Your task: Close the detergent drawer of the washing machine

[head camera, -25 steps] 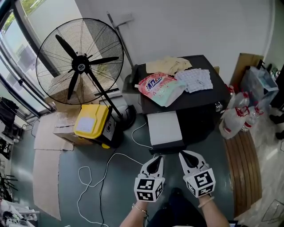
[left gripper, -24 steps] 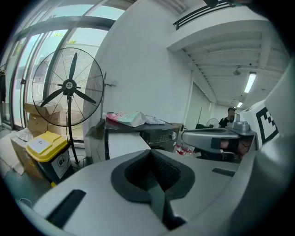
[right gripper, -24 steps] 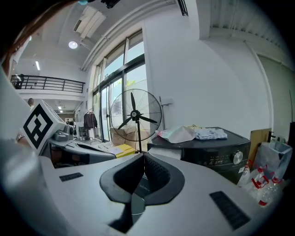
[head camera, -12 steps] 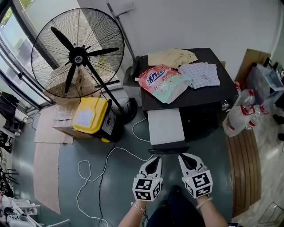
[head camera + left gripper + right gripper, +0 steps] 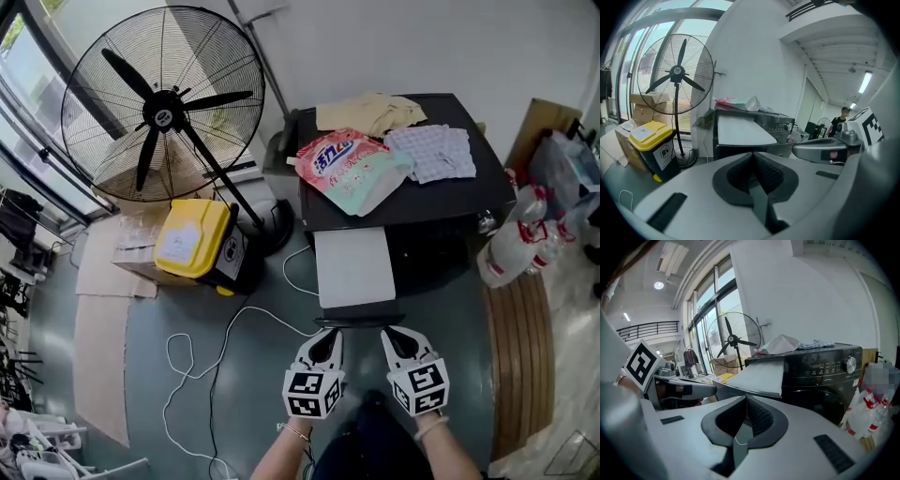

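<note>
The black washing machine [image 5: 459,199] stands ahead with its detergent drawer [image 5: 354,265] pulled far out toward me, its pale grey top showing. My left gripper [image 5: 329,335] and right gripper [image 5: 388,334] hang side by side just short of the drawer's dark front edge, both shut on nothing. In the left gripper view the drawer [image 5: 740,131] juts out past the shut left gripper [image 5: 752,158]. From the right gripper view, the drawer [image 5: 761,375] sticks out from the machine's control panel [image 5: 829,365] beyond the shut right gripper [image 5: 746,400].
A pink detergent pouch [image 5: 349,169] and folded cloths [image 5: 431,152] lie on the machine's top. A big standing fan [image 5: 159,103] and a yellow-lidded bin [image 5: 194,248] are to the left. A white cable [image 5: 220,361] loops over the floor. Plastic bags [image 5: 525,246] and a wooden board [image 5: 514,347] sit at right.
The head view has shifted slightly, so the machine sits a little further right and up. Both grippers stay shut in about the same place before the drawer front.
</note>
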`<state>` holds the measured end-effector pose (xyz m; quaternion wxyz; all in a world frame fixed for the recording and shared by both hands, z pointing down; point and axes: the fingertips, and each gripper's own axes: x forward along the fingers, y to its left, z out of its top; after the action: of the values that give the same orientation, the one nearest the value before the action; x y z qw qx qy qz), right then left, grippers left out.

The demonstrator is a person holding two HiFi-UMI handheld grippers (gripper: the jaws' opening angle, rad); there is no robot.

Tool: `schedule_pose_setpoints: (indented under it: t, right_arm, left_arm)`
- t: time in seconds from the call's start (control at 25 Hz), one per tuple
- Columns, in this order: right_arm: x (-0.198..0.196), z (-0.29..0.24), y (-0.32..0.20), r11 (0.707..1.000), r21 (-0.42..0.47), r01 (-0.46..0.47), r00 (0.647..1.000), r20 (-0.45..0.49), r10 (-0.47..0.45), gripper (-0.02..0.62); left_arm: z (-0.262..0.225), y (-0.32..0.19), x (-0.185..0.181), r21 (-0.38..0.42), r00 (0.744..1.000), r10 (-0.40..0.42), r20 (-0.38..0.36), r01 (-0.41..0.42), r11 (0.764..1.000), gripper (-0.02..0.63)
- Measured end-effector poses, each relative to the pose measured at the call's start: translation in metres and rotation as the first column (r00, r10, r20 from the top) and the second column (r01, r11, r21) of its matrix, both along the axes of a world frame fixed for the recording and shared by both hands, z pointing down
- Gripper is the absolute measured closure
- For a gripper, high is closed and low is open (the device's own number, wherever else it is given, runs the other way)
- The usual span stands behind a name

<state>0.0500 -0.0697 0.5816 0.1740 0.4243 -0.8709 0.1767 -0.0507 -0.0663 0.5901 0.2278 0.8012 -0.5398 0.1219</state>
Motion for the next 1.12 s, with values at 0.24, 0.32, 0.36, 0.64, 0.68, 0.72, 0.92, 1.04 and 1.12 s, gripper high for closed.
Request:
schedule_pose_setpoints:
  t: [0.24, 0.32, 0.36, 0.64, 0.68, 0.72, 0.92, 1.04, 1.12]
  right_arm:
    - [0.002, 0.012, -0.008, 1.0, -0.02, -0.013, 1.0, 0.002, 0.013, 0.568]
    - [0.002, 0.015, -0.011, 1.0, -0.022, -0.018, 1.0, 0.002, 0.018, 0.569]
    - [0.002, 0.016, -0.013, 1.0, -0.024, -0.019, 1.0, 0.003, 0.019, 0.569]
    - [0.001, 0.019, -0.014, 0.999, -0.039, -0.013, 1.0, 0.011, 0.013, 0.569]
    - [0.001, 0.019, -0.014, 0.999, -0.039, -0.011, 1.0, 0.013, 0.011, 0.569]
    - [0.001, 0.018, -0.014, 0.999, -0.04, -0.008, 1.0, 0.015, 0.008, 0.569]
    - [0.0, 0.016, -0.014, 0.999, -0.048, 0.005, 1.0, 0.021, -0.004, 0.571]
    - [0.001, 0.017, -0.015, 0.999, -0.052, 0.005, 0.999, 0.032, -0.003, 0.571]
    - [0.001, 0.016, -0.015, 0.998, -0.055, 0.007, 0.999, 0.034, -0.005, 0.571]
  left_arm:
    - [0.009, -0.005, -0.006, -0.009, 1.0, -0.024, -0.003, 0.024, 1.0, 0.589]
    - [0.011, -0.007, -0.009, -0.011, 0.999, -0.033, -0.005, 0.033, 0.999, 0.589]
    - [0.012, -0.009, -0.01, -0.011, 0.999, -0.038, -0.006, 0.037, 0.999, 0.589]
    - [0.012, -0.013, -0.012, -0.015, 0.999, -0.046, -0.005, 0.046, 0.999, 0.589]
    - [0.012, -0.013, -0.012, -0.014, 0.999, -0.049, -0.006, 0.049, 0.999, 0.589]
    - [0.012, -0.013, -0.012, -0.014, 0.999, -0.053, -0.006, 0.053, 0.999, 0.589]
    - [0.012, -0.013, -0.012, -0.018, 0.998, -0.064, -0.004, 0.063, 0.998, 0.589]
    - [0.012, -0.014, -0.011, -0.022, 0.998, -0.062, 0.002, 0.062, 0.998, 0.589]
    - [0.012, -0.014, -0.011, -0.023, 0.998, -0.063, 0.005, 0.063, 0.998, 0.589]
